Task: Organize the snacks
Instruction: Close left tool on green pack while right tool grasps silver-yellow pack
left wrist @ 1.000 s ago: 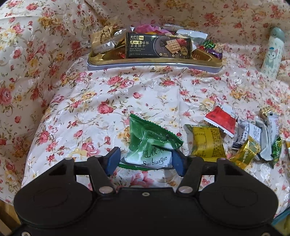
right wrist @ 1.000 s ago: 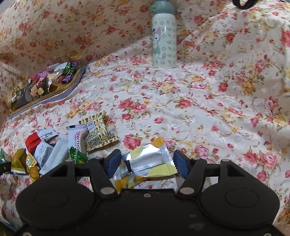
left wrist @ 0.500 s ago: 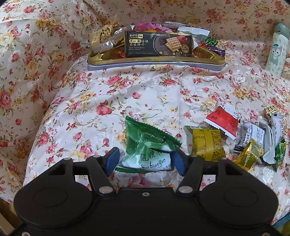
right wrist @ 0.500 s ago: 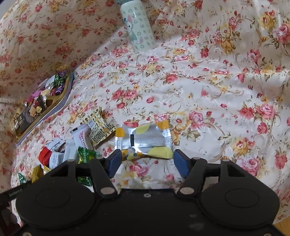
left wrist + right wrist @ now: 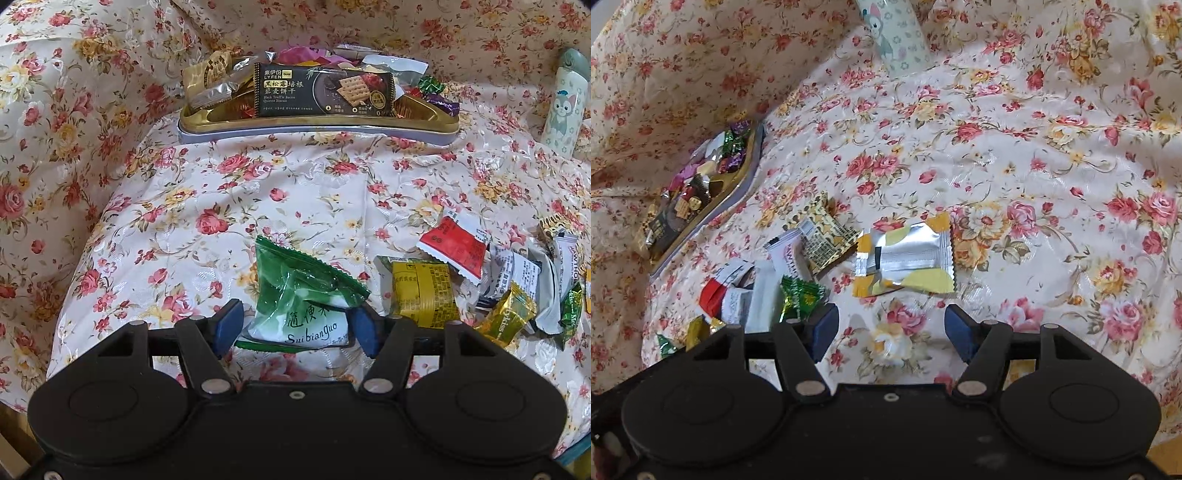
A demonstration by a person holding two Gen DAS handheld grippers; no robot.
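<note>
Lying crinkled between the left gripper's (image 5: 295,326) spread blue pads, a glossy green-and-white packet (image 5: 301,295) rests on floral cloth (image 5: 207,206). At 12 o'clock, a gold oval tray (image 5: 314,123) holds wrapped snacks. The right gripper (image 5: 890,334) gapes wide and empty, a flat silver-yellow sachet (image 5: 905,256) just beyond its tips.

We see a glossy floral satin-like cloth (image 5: 258,192), a shiny gold metal tray (image 5: 317,123), a crinkly green plastic packet (image 5: 303,295) and a silver-and-yellow foil wrapper (image 5: 908,254).
</note>
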